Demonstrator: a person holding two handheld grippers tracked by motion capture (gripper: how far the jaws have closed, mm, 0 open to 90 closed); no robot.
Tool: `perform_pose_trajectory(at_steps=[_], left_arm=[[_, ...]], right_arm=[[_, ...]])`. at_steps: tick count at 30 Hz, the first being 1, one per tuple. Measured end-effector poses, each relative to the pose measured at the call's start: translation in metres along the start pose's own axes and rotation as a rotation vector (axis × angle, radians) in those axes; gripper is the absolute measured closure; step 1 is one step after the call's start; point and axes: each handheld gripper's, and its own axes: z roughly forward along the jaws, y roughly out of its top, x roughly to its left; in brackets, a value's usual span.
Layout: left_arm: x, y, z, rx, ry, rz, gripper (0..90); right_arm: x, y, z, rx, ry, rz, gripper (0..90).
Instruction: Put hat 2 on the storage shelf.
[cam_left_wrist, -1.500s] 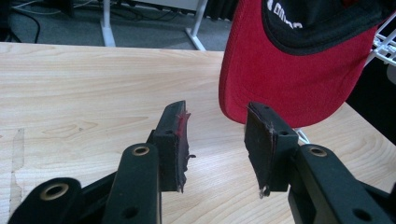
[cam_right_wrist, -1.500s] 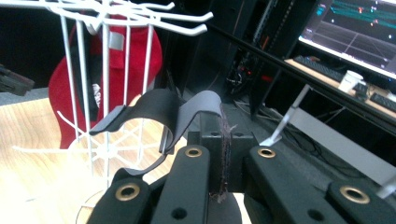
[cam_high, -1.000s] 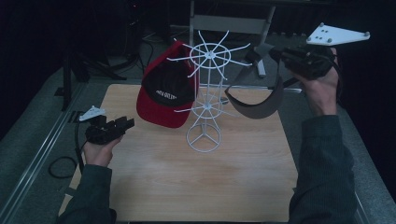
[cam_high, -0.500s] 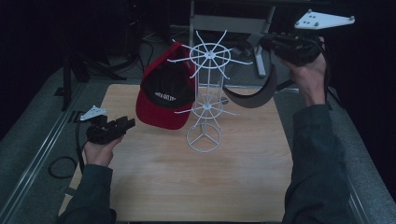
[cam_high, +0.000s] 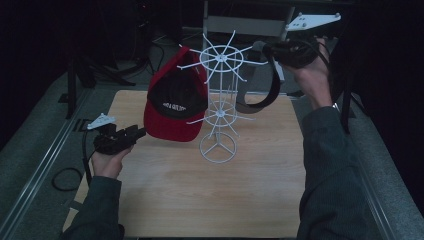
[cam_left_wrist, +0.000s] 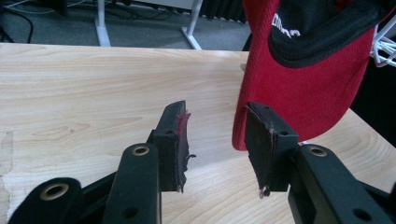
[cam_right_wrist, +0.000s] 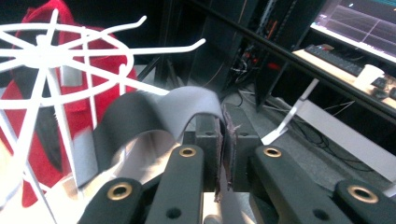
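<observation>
You held the grey visor (cam_high: 260, 87) pinched in your right gripper (cam_high: 270, 50), jaws just easing, at the white rack's (cam_high: 218, 100) two o'clock; hooking it onto a prong seemed next. Left gripper (cam_high: 134, 134) idled spread.

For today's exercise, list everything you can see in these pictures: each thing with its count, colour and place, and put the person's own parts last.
Table: one, light wood, centre.
Wire rack: one, white, upright mid-table.
Cap: one, red and black, hanging on the rack's left side.
Visor: one, grey, at the rack's right, strap between the right jaws.
Left gripper: one, black, low at the table's left, open.
Right gripper: one, black, raised by the rack top, jaws just been opening.
Sleeves: two, dark grey.
</observation>
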Motion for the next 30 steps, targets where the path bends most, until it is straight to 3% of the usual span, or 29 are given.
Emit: perform_pose_trajectory(at_steps=[3,7,13,16,23,30], left_arm=[[0.001,-0.001,0.0,0.001,0.001,-0.001,59.5],[0.0,-0.001,0.0,0.002,0.001,-0.002,59.5],[0.0,-0.001,0.0,0.002,0.009,0.0,59.4],[0.001,-0.002,-0.001,0.002,0.011,0.002,59.4],[0.003,-0.003,-0.003,0.004,0.016,-0.001,59.4],[0.005,-0.004,-0.004,-0.001,0.023,-0.008,59.3]], right_arm=[[0.002,-0.003,0.003,0.029,-0.001,-0.019,78.3],[0.001,-0.012,0.005,0.065,-0.005,-0.013,55.1],[-0.008,-0.03,0.001,0.042,-0.066,0.065,28.5],[-0.014,-0.041,-0.005,0.016,-0.058,0.111,20.7],[-0.025,-0.067,-0.022,-0.057,-0.031,0.196,16.0],[-0.031,-0.082,-0.04,-0.12,-0.027,0.226,16.0]])
